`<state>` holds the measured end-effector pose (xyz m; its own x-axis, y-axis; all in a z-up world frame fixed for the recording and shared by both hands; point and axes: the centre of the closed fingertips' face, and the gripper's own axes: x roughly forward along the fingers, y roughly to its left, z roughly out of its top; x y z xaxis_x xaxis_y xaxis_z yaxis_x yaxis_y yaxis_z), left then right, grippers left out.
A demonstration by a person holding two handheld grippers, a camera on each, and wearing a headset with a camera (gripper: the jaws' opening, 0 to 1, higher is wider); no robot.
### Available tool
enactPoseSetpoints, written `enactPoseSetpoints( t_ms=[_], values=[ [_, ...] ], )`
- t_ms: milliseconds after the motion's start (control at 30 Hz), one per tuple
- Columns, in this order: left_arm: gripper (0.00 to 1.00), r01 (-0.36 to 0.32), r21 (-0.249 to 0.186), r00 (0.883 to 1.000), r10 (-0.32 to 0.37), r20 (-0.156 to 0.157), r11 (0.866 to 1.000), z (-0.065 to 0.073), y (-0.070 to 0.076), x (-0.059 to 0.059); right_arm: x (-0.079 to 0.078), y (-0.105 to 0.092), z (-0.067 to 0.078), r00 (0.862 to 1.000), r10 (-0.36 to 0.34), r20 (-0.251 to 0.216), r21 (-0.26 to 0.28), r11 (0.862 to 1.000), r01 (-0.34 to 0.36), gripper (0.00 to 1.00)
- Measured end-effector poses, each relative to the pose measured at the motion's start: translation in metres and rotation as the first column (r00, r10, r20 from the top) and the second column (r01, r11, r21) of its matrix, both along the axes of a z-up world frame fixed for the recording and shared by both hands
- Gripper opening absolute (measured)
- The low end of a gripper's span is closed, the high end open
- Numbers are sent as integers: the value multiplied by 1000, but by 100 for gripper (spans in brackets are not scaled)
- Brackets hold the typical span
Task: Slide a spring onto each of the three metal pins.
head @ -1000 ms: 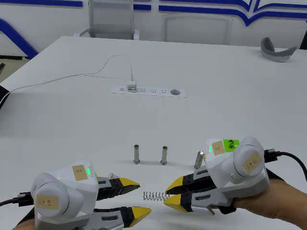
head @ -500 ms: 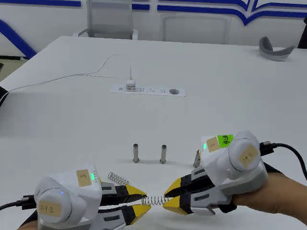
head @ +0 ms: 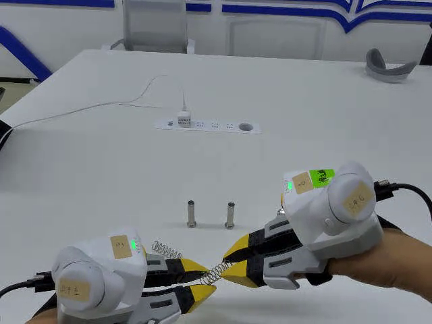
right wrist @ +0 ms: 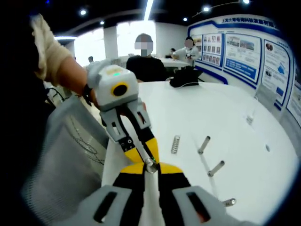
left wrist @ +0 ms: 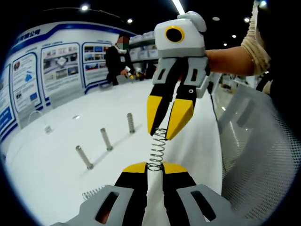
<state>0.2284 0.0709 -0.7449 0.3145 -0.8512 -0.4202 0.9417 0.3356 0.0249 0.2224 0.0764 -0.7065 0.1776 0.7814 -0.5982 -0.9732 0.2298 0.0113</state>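
My left gripper (head: 202, 283) and right gripper (head: 231, 262) jaws each pinched one end of the spring (head: 216, 272) over the worktop (head: 304, 135).

We see held spring (head: 216, 271): thin steel coil, off table, slanting up from left gripper (head: 206, 280) to right gripper (head: 228, 263), one end nipped in each pair of jaws. Loose spring (head: 165, 250) lies flat on table just beside left gripper. We see left pin (head: 192, 214) and middle pin (head: 230, 215): short, steel, upright, bare. Third pin (left wrist: 130, 123) upright in same row, looks coil-wrapped.
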Motion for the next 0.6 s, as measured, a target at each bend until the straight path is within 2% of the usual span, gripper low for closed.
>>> enactPoseSetpoints(
  t_ms=[600],
  values=[
    [11, -3, -25, 1000, 3, -4, 1000, 8, -9, 0, 3, 16, 14, 999, -1, 41, 61, 998, -1, 11]
  ],
)
